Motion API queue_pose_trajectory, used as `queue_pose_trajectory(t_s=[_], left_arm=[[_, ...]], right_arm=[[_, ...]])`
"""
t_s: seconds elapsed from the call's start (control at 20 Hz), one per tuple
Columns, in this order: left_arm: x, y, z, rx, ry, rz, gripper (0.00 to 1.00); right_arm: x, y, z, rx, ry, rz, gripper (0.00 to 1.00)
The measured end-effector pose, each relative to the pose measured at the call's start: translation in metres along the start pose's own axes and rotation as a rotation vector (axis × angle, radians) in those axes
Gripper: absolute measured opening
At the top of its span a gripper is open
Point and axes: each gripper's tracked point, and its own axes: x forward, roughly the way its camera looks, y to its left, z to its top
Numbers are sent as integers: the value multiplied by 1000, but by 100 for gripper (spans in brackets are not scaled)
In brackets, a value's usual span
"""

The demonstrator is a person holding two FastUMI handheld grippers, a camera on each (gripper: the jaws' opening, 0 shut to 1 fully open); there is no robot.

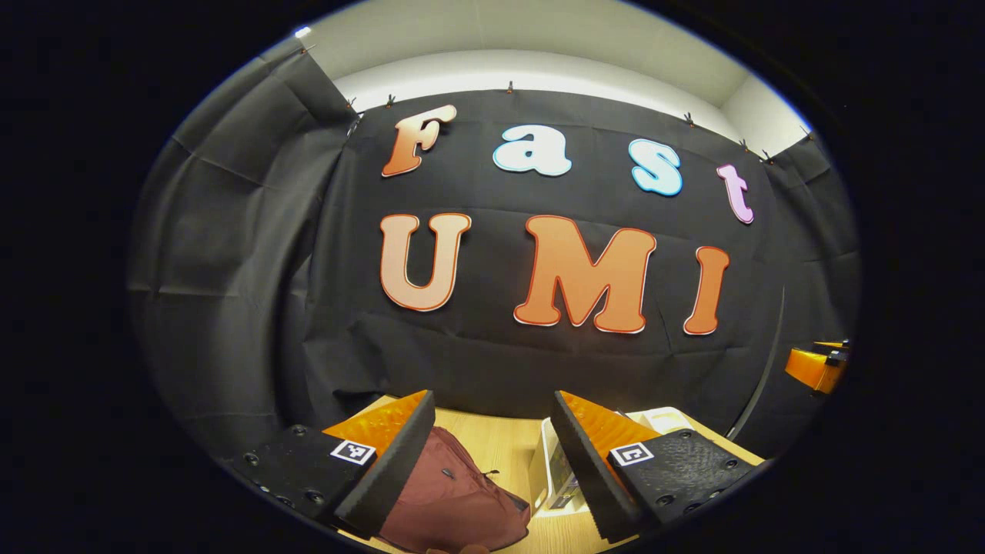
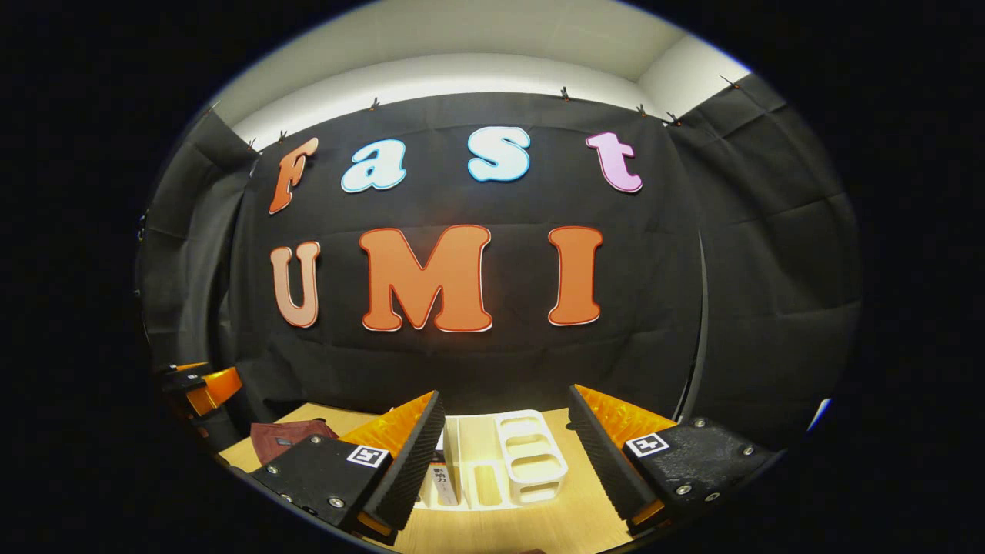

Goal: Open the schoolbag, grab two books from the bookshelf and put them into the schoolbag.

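Down on the pale wooden table [image 1: 492, 442], the soft maroon fabric schoolbag [image 1: 454, 492] is seen lying just under the left tool [image 1: 492, 462], with the white slotted plastic bookshelf [image 1: 550, 473] right beside it. From the right gripper view, the same bookshelf [image 2: 500, 462] is framed between the fingers of the right tool [image 2: 504, 454], and a thin white-spined book [image 2: 442, 477] can be made out standing in its left slot; the bag [image 2: 288, 435] is off to the left there.

So the bag probably hasn't been opened yet, and that's the step in hand. For it to go well, the zipper pull should be located first (a small dark tab is visible on the bag's upper side, though it's too tiny to be sure). The fabric would best be pinned by one tool while the pull is drawn by the other, otherwise the whole limp bag will likely just get dragged along the table.

Both tools are held wide apart, nothing gripped, nothing touched. Each is hovering above the table, pointed more at the wall than downward, so a fair tilt down is needed before any contact.
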Motion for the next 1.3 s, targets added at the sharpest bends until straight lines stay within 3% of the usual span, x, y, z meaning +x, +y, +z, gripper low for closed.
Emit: queue_pose_trajectory(t_s=[0.15, 0.2, 0.3, 0.5, 0.8, 0.85, 0.9, 1.0, 1.05, 1.2, 1.3], left_arm=[[1, 8, -5, 3, 7, 15, 94], [2, 9, -4, 4, 5, 15, 94], [0, 14, -6, 12, 5, 24, 94], [0, 21, 5, 62, -24, 45, 95], [-1, 6, 13, 38, -49, -25, 95], [0, 5, 7, 33, -41, -34, 94], [2, 9, 4, 44, -33, -29, 95], [3, 16, -7, 91, -14, -12, 95], [4, 17, -15, 120, -2, -9, 94], [7, 16, -46, 227, 52, 0, 94], [3, 19, -69, 298, 97, 13, 95]], right_arm=[[0, 7, 1, 0, 1, 16, 96], [1, 9, 2, 3, -1, 20, 100], [2, 11, 0, 4, 7, 27, 96], [2, 16, -6, 42, 35, 50, 96], [6, 21, -6, 40, 38, 59, 96], [7, 23, -9, 42, 44, 61, 100], [8, 22, -12, 43, 50, 58, 96], [9, 18, -18, 43, 65, 48, 100], [10, 18, -23, 43, 76, 46, 96], [12, 13, -37, 34, 112, 34, 100], [14, 10, -45, 20, 130, 24, 96]])
